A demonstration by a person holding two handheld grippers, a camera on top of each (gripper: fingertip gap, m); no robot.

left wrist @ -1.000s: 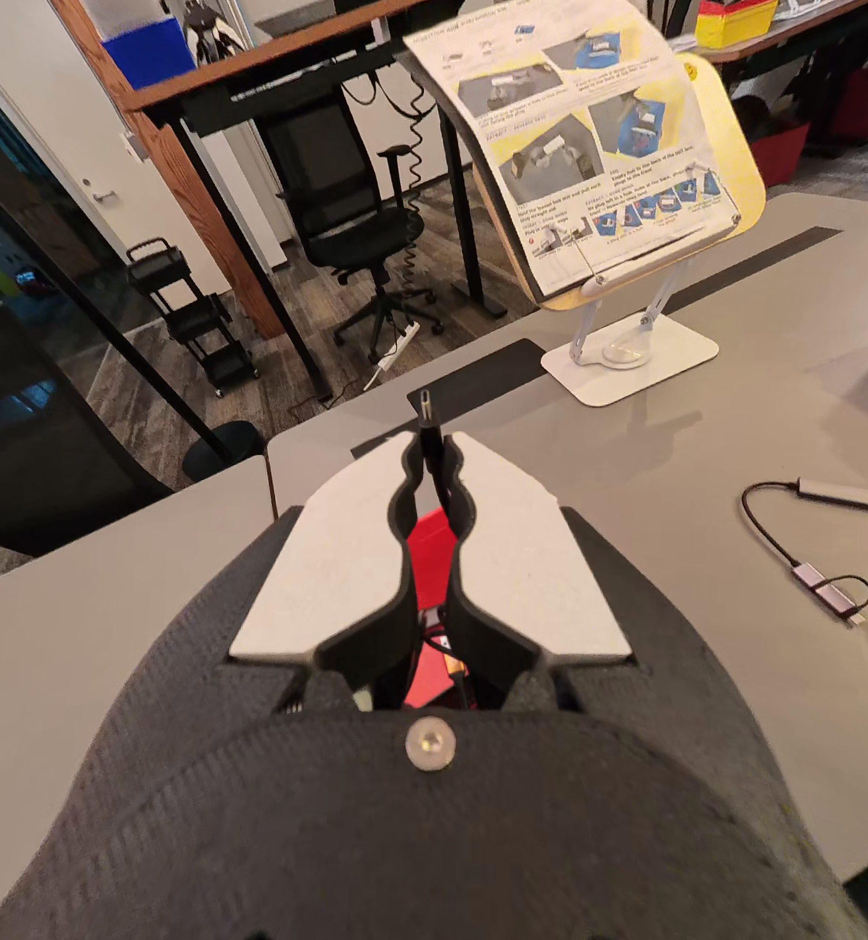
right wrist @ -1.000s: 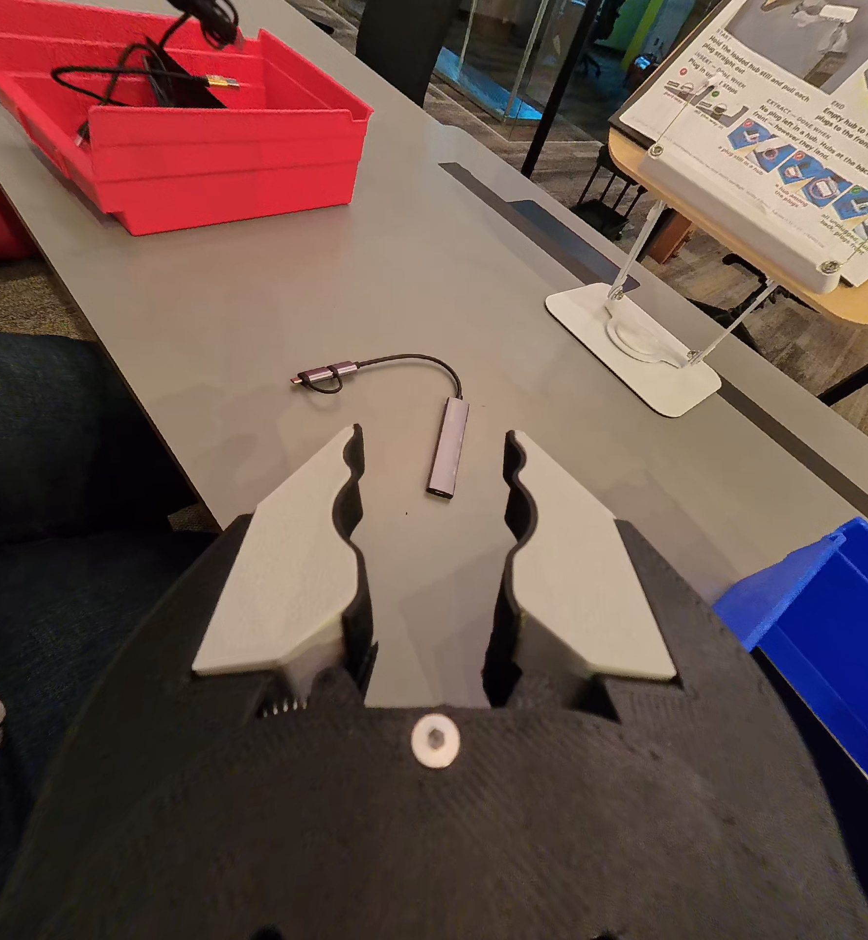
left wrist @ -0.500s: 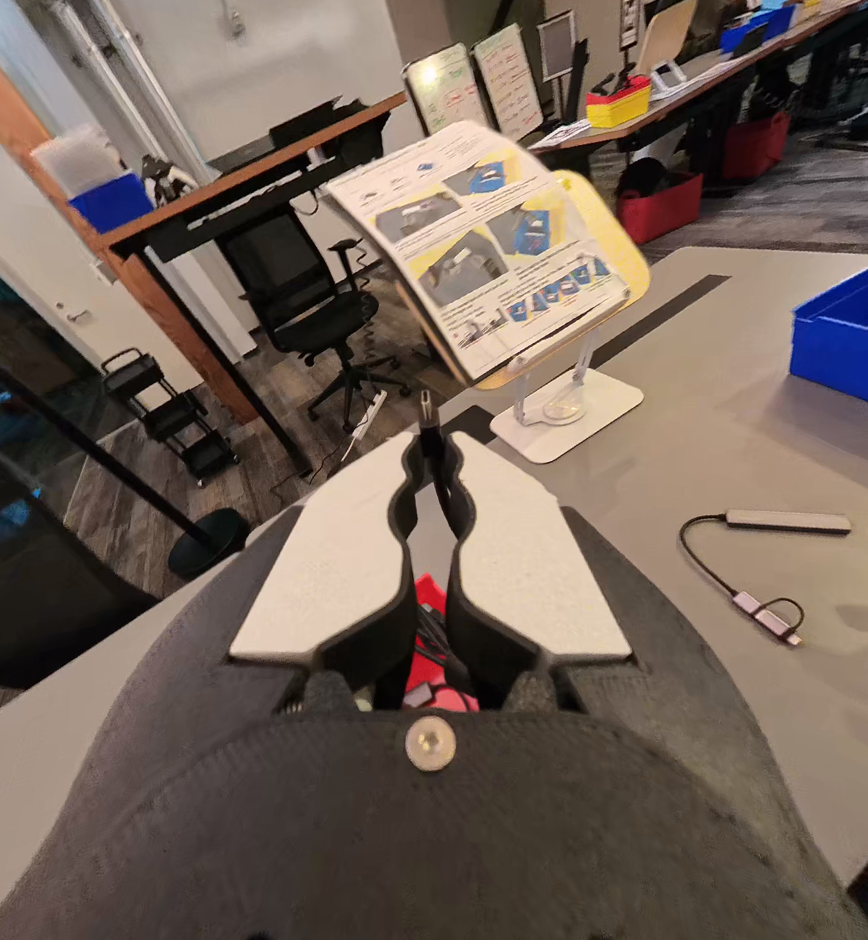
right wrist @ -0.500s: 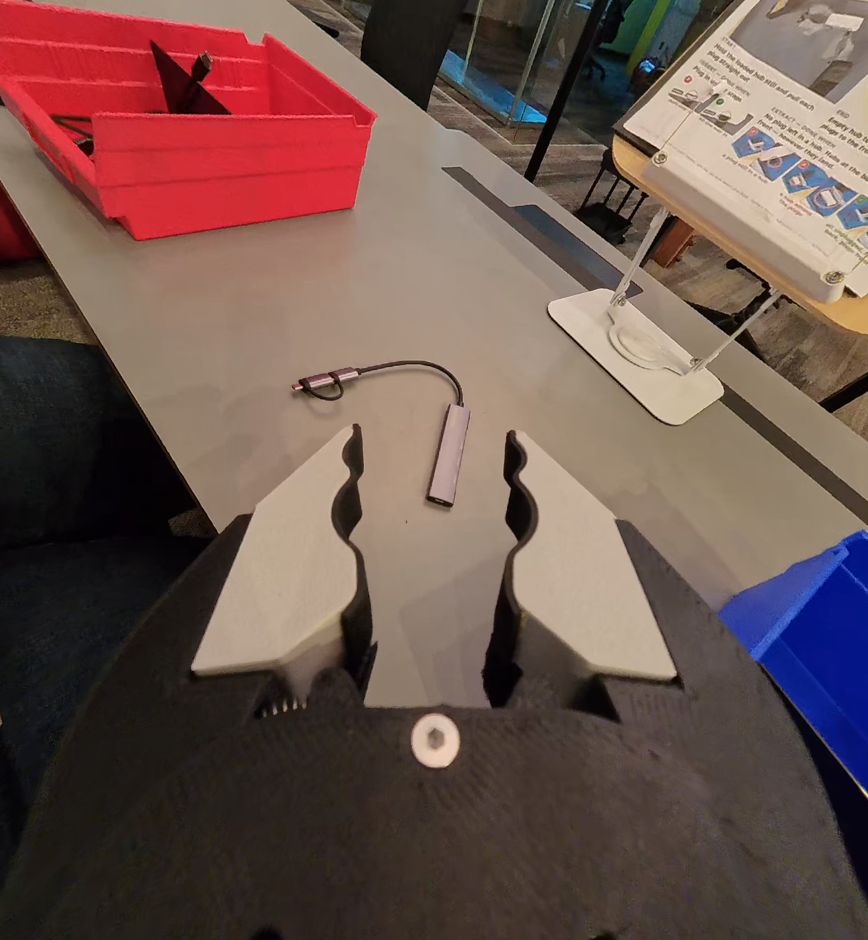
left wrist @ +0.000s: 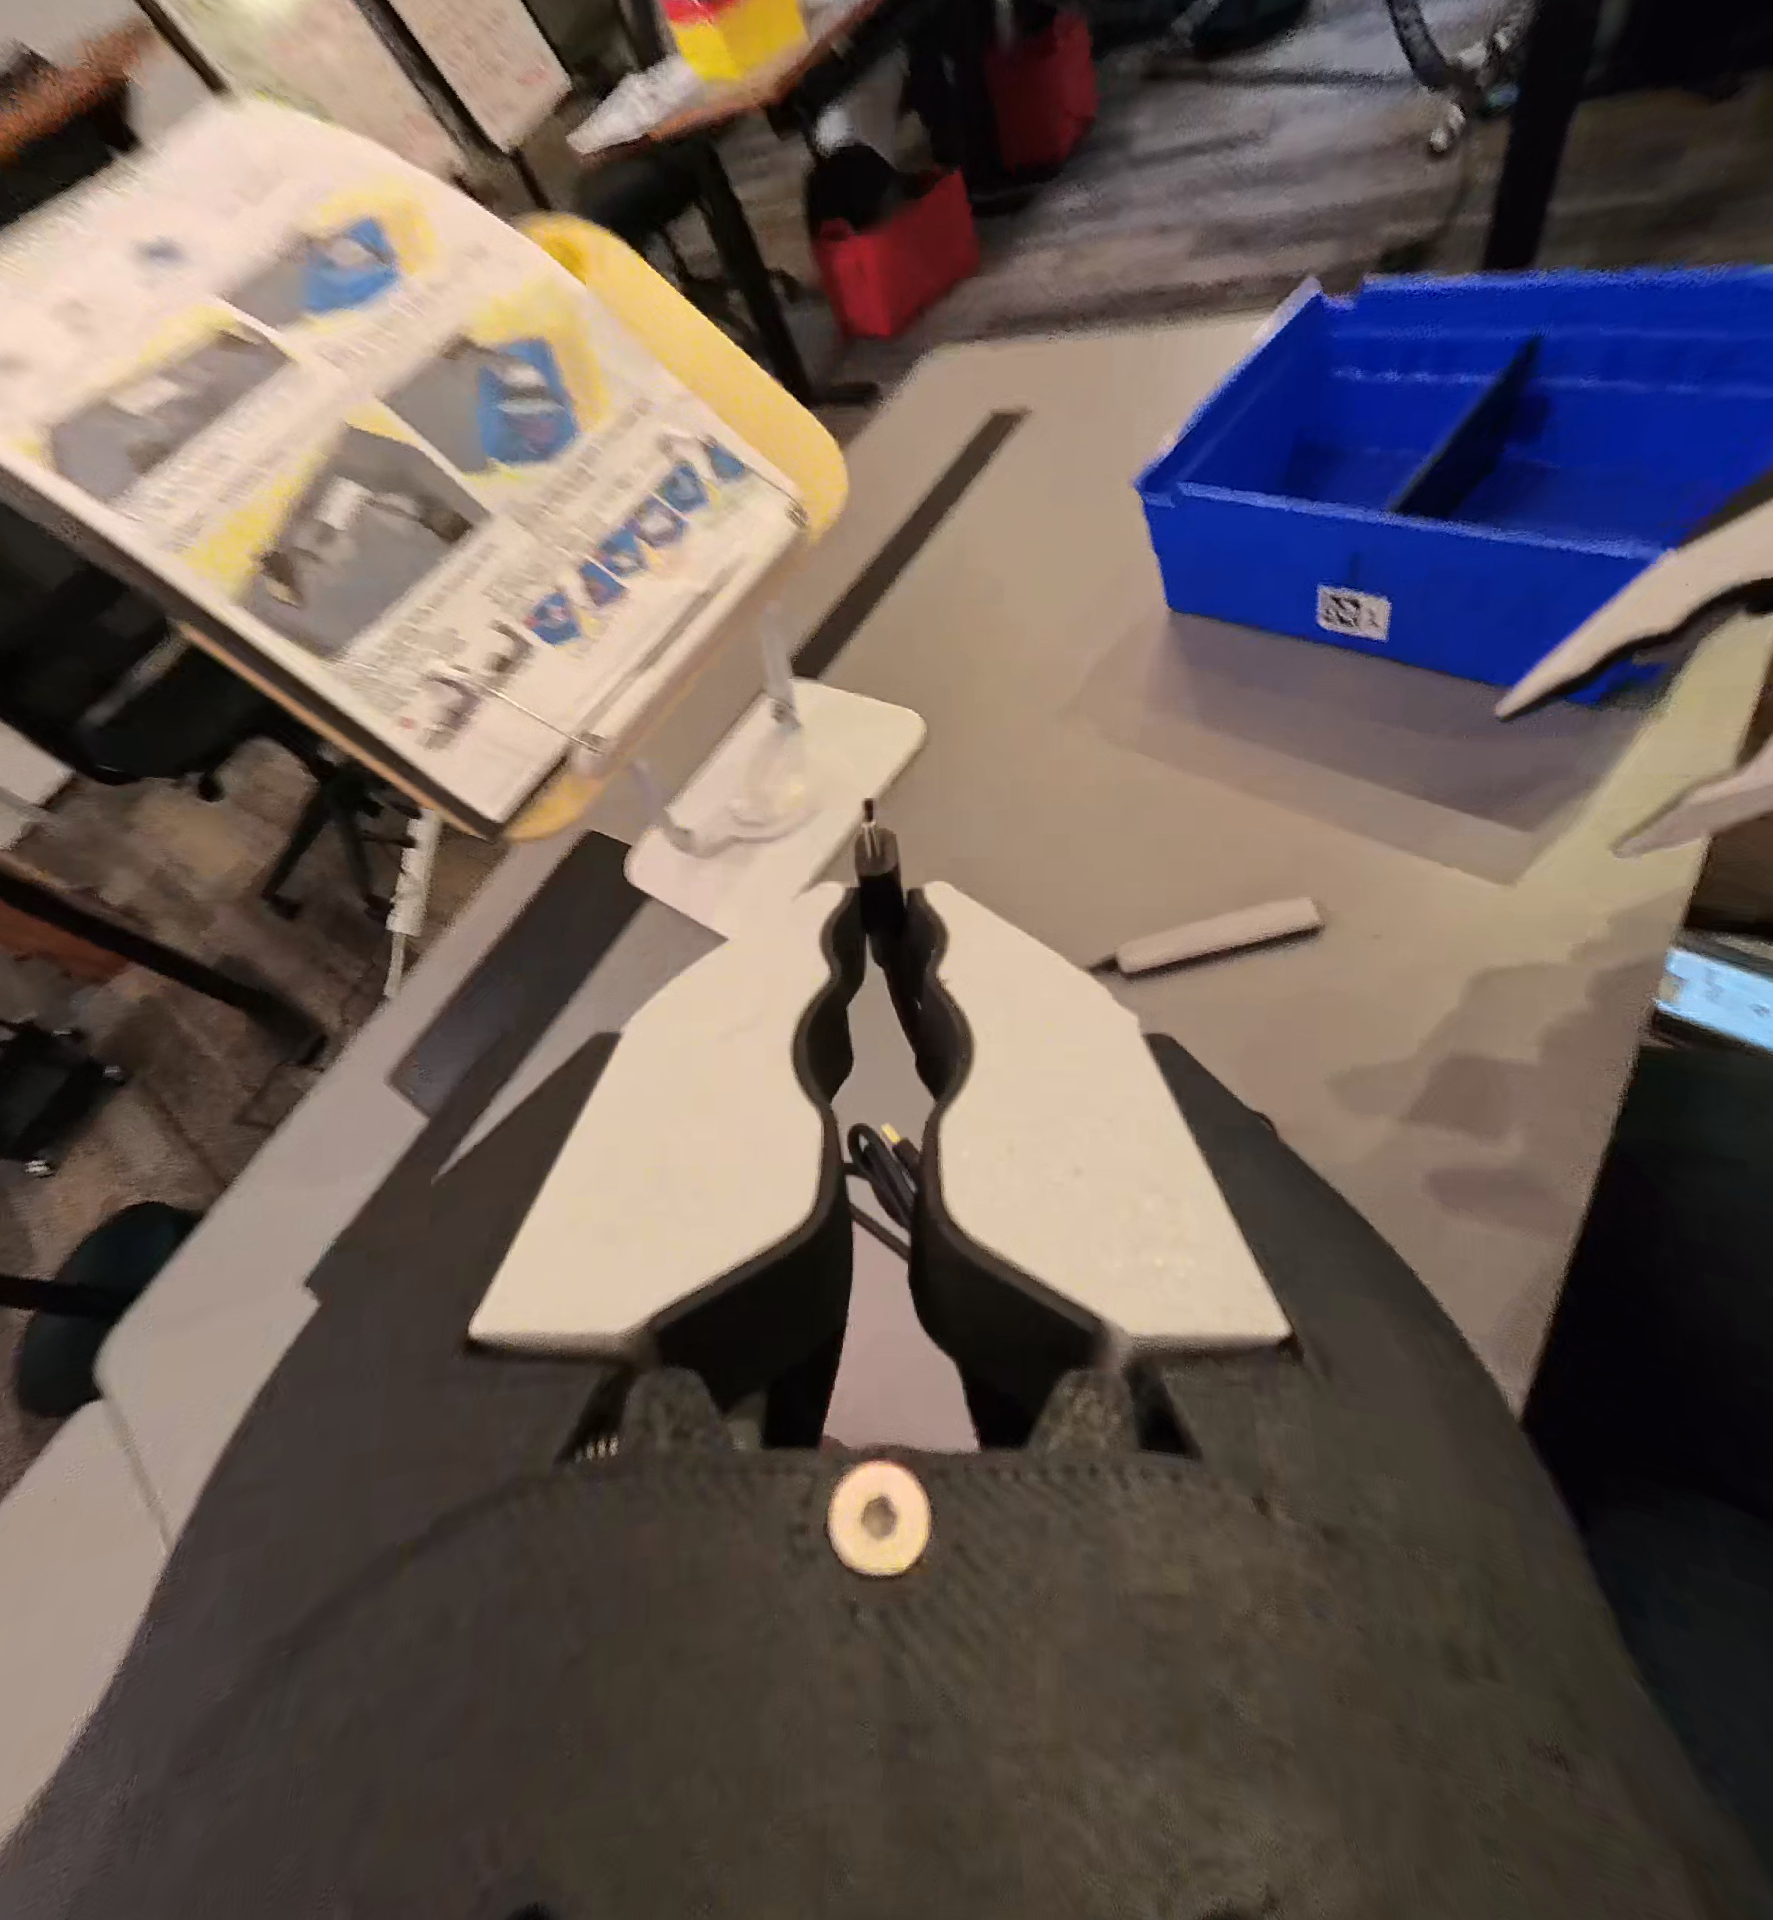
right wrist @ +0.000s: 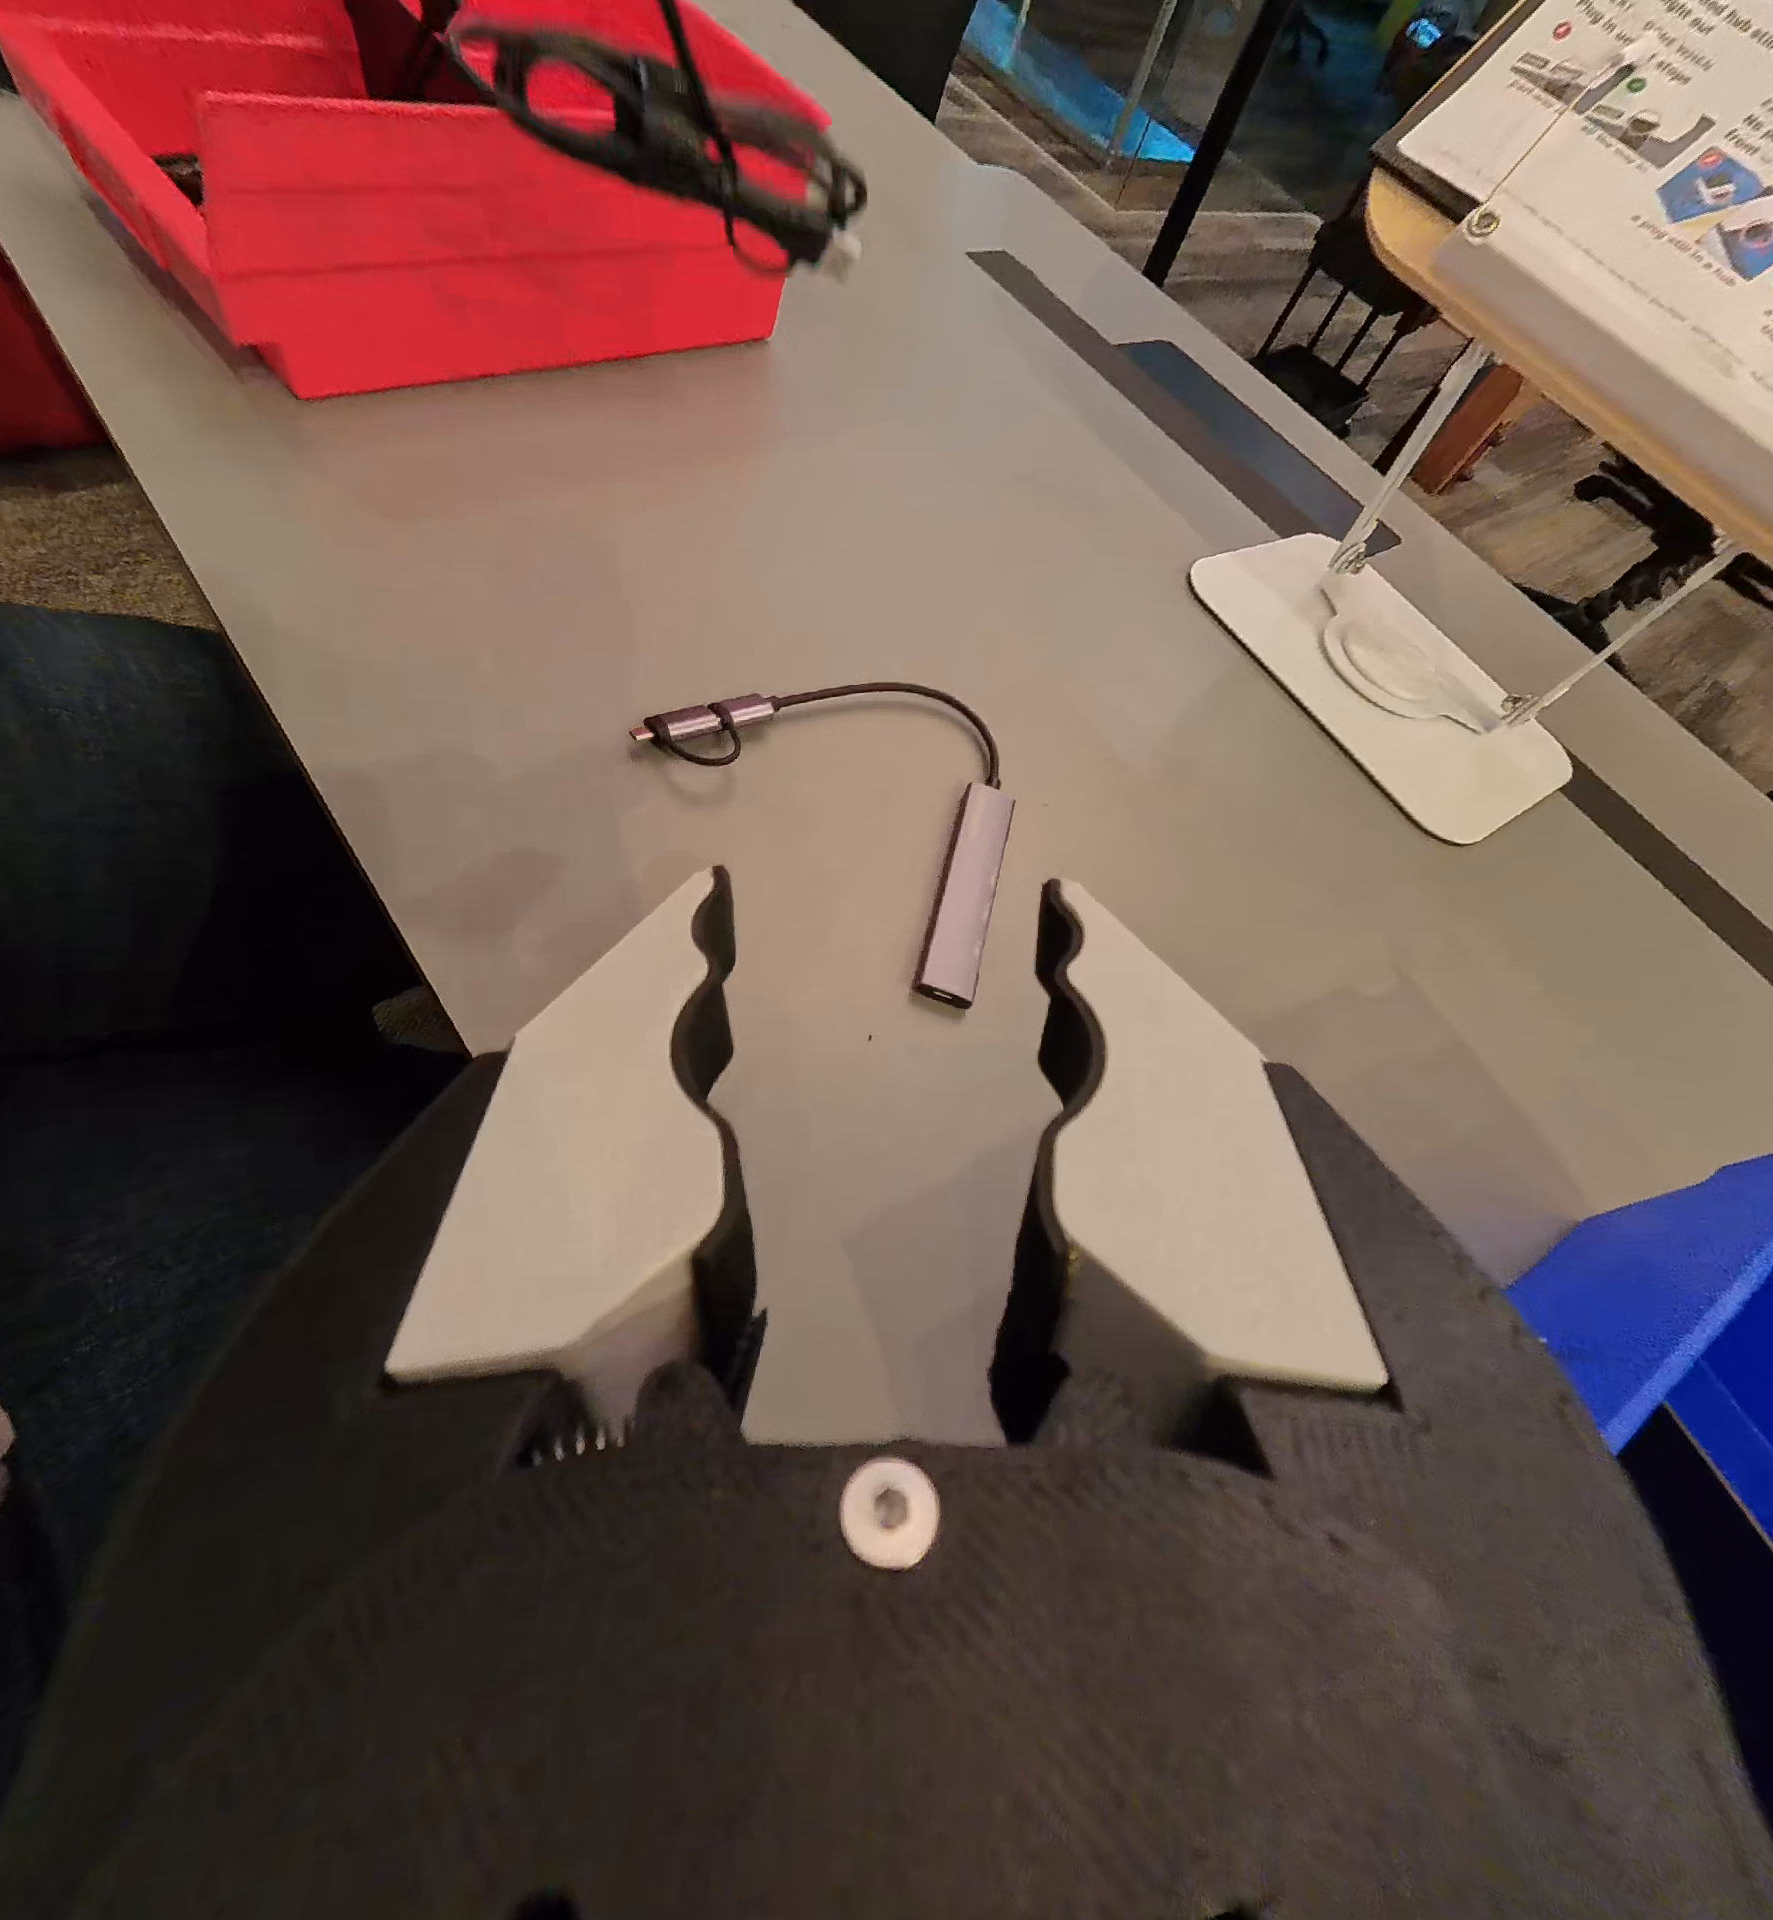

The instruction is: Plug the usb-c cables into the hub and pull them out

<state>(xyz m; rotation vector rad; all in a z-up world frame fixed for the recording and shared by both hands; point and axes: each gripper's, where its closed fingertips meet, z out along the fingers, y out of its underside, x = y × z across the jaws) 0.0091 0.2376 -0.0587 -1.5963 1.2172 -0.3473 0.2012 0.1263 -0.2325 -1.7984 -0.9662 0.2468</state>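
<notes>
The left hand-held gripper (left wrist: 880, 902) pinches a black usb-c cable (left wrist: 877, 862); the right hand-held gripper (right wrist: 884, 914) gapes empty over the slim grey metal hub (right wrist: 961, 902) (loose on the desk (right wrist: 861, 499)), which may skid if pushed unbraced.

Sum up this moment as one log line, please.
left gripper: shut on black usb-c cable, aloft | right gripper: open, before slim grey metal hub | hub: flat on grey table

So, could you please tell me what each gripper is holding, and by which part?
The left gripper pinches a black usb-c cable just behind its plug. The right gripper holds nothing.
</notes>
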